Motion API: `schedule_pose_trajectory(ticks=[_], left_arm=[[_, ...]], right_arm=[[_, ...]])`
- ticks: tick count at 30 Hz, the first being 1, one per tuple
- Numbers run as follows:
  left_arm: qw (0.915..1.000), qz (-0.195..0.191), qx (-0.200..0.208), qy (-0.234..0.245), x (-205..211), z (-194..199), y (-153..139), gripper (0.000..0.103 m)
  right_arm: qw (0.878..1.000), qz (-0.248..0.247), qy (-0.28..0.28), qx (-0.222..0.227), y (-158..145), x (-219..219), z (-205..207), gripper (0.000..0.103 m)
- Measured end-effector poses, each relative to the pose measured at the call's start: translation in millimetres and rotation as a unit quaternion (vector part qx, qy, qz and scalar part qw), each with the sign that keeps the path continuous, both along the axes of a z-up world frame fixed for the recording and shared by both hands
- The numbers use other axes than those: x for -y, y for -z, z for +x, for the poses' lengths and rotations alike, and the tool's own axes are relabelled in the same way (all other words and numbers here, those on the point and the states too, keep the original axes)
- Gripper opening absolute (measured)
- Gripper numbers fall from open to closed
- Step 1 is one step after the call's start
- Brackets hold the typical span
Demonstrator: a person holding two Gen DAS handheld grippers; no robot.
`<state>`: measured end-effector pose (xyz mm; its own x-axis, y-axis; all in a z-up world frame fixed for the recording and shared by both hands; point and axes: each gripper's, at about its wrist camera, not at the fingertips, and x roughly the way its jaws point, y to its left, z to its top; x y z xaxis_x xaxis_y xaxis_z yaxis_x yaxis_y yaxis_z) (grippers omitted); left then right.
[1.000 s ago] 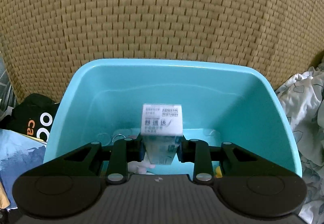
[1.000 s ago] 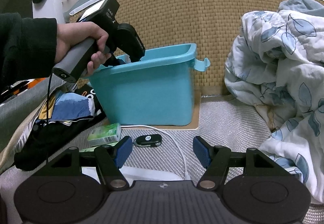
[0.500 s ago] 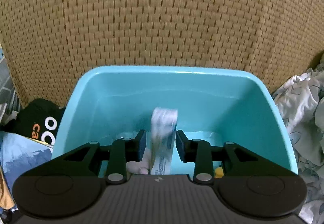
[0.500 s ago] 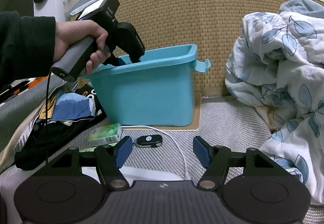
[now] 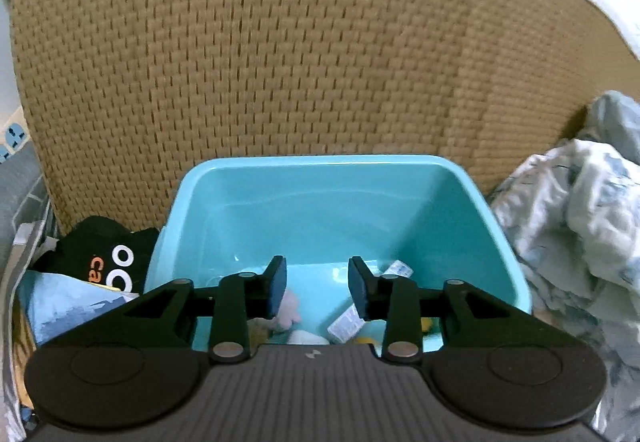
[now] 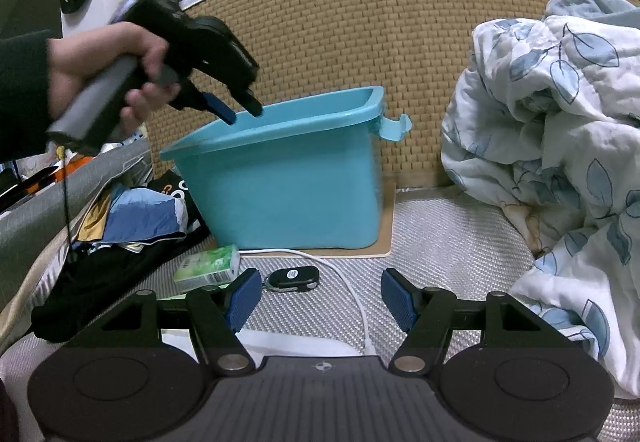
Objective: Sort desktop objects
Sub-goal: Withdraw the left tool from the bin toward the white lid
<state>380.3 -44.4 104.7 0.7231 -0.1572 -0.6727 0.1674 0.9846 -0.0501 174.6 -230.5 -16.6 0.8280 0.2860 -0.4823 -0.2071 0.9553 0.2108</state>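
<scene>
My left claw (image 5: 317,284), jaws opening and empty, hangs above the turquoise plastic bin (image 6: 296,198); the green tissue packet (image 6: 208,268) lies nearer my open right claw (image 6: 318,298), long axis crosswise.

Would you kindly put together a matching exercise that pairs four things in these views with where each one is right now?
Things:
1. left gripper
2. car key fob
3. green tissue pack
4. small white box

Places:
A. lying on the bottom inside the teal bin
B. on the silver mat, just right of the green pack
C. above the bin's near rim, fingers empty and opening
D. on the mat at the bin's front left corner

Pairs: 1-C, 2-B, 3-D, 4-A
</scene>
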Motion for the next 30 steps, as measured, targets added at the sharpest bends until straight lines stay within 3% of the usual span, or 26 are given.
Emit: schedule_pose_trajectory(ticks=[10,22,30], left_arm=[[0.9988,-0.038,0.024,0.018,-36.5,-90.9,-4.7,0.039],[0.9972,-0.07,-0.006,-0.023,-105.4,-183.5,58.5,0.039],[0.9992,-0.03,-0.001,-0.028,-116.2,-235.7,101.6,0.039]], right_arm=[[1.0,0.02,-0.011,-0.003,1.5,2.5,-2.7,0.07],[0.996,0.065,-0.037,-0.038,2.6,21.4,-20.2,0.07],[0.992,0.079,-0.041,-0.09,18.2,21.3,-31.8,0.07]])
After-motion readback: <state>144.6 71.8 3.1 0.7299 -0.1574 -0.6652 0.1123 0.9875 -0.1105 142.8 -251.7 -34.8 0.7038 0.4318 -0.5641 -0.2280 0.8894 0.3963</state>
